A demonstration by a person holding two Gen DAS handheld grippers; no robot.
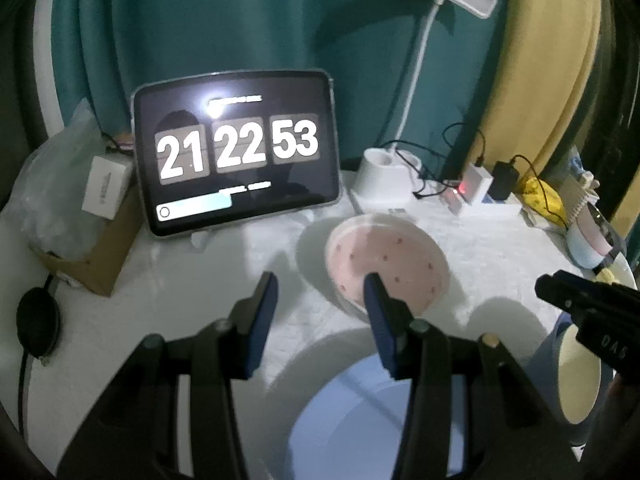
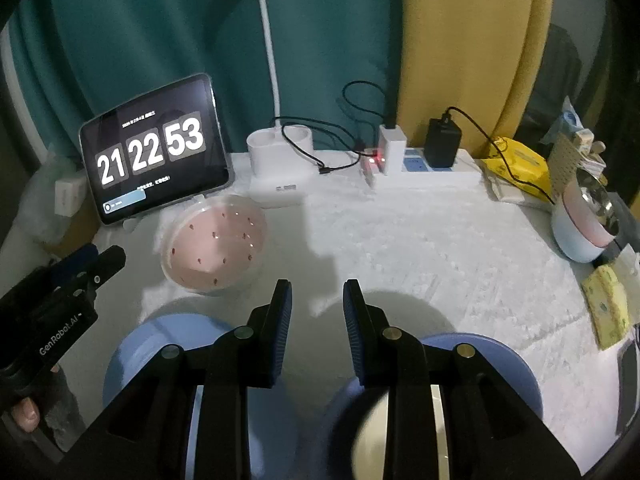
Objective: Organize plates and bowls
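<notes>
A pink plate with dark red dots lies on the white cloth in front of the tablet. A pale blue plate sits nearer, under my left gripper. That gripper is open and empty, and its right finger overlaps the pink plate's near rim in the view. A blue bowl with a cream inside sits below my right gripper, which is open a little with nothing between its pads. Each gripper shows at the edge of the other's view.
A tablet showing a clock stands at the back, beside a white lamp base and a power strip with cables. At the right are stacked pink and blue bowls and a yellow sponge. A cardboard box is at the left.
</notes>
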